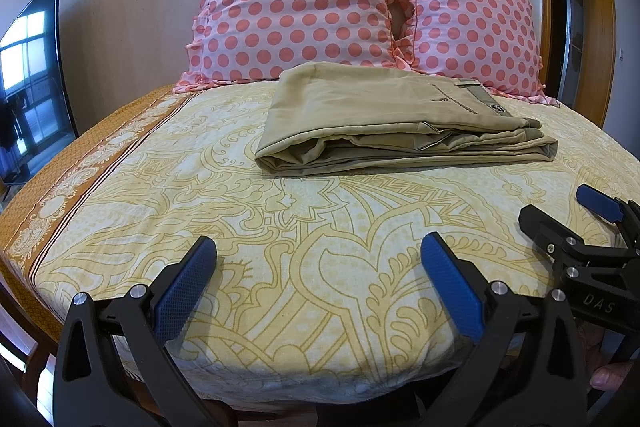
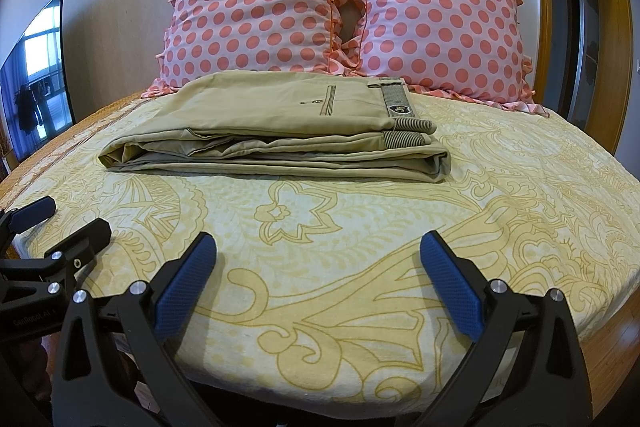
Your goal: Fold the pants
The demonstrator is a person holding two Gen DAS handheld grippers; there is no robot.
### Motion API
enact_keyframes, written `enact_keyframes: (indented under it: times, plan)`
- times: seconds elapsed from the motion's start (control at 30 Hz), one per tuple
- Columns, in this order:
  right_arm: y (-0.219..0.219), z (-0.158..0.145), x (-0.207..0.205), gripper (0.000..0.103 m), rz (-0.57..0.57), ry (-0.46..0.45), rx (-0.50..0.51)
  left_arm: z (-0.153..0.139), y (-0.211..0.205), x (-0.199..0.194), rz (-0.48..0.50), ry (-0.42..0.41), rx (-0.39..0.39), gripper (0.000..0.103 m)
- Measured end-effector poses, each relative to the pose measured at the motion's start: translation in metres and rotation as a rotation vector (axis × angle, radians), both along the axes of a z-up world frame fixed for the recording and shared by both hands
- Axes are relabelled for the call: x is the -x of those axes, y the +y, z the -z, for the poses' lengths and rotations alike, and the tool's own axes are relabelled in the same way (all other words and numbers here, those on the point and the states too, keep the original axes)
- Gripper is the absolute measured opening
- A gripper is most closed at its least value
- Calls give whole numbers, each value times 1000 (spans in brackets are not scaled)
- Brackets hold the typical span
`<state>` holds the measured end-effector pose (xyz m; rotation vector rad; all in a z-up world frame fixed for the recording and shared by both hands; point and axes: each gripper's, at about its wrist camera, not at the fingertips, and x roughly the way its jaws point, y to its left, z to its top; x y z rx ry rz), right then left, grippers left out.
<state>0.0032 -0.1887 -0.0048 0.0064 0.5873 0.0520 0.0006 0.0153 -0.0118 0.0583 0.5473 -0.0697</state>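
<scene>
Khaki pants [image 1: 384,119] lay folded in flat stack on yellow patterned bedsheet [image 1: 280,247], just before two pink polka-dot pillows [image 2: 256,7]. You held left gripper [image 1: 318,267] and right gripper [image 2: 318,267] side by side near bed's front edge, both spread wide, empty, well apart from pants.
</scene>
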Motion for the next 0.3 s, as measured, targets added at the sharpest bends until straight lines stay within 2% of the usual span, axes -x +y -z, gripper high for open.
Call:
enact_keyframes:
  times: [0.3]
  plan:
    - [1, 1, 0, 101, 1, -1, 0, 0, 0, 0, 0, 1, 0, 102]
